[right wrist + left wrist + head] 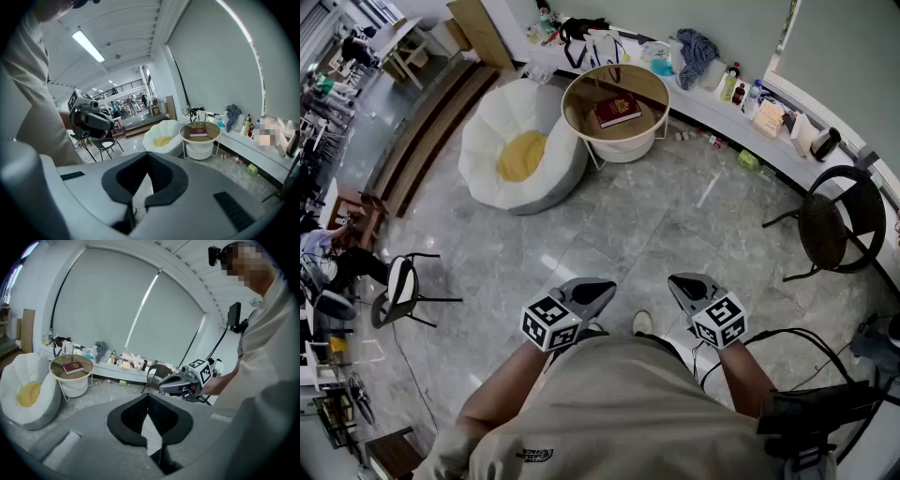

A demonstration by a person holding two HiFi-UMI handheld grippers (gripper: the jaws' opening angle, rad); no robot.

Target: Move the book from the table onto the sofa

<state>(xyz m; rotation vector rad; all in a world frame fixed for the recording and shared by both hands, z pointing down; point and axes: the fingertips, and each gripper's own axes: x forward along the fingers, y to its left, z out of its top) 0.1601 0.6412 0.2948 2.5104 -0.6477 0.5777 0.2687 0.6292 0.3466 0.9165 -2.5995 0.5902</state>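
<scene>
Book (617, 110) lies on the round desk (645, 86) beside the white sofa (492, 131), well across the grey marble floor (675, 216) from the left gripper (602, 290) and right gripper (680, 284). Both have their fingers pressed together and empty. A cluttered ledge (698, 101) lines the window wall.

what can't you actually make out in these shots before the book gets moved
- Book title: too small in every view; only a red cover shows.
- Small bottles: head view, too small to identify.
- Sofa: left gripper view, left side cut off by the lens edge.
- White tub under the table: head view, tabletop hides its contents.
</scene>
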